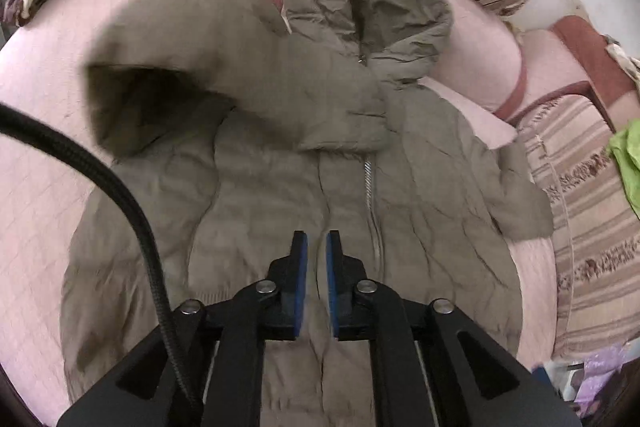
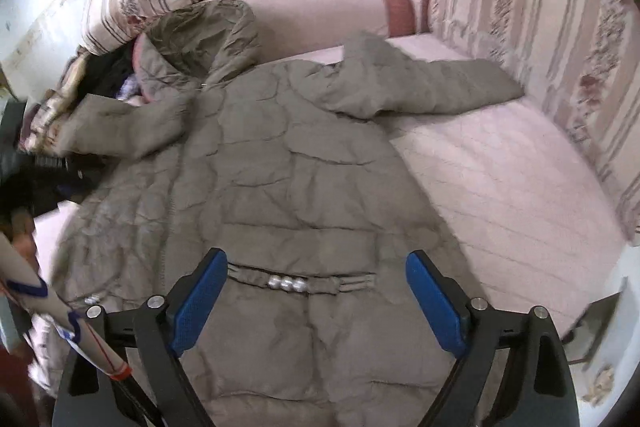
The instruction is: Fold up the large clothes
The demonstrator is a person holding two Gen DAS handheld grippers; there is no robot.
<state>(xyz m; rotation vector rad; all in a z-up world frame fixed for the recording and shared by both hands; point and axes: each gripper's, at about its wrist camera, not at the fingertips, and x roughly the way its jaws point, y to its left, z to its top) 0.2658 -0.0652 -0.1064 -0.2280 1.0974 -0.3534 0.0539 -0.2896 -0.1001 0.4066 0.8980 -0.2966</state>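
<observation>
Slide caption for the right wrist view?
Open right gripper hovers above a khaki hooded jacket spread on a pink bed.

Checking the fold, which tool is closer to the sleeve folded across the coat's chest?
Left, probably. The left tool hovers over the coat front just below that sleeve. The right tool hangs lower, over the waist band.

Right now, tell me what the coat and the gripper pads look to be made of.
Coat: probably thin matte synthetic shell over padding; quilted seams, puffy panels, fine creases. Pads of the right gripper: blue, probably rubber or foam; dotted texture, dull finish.
</observation>
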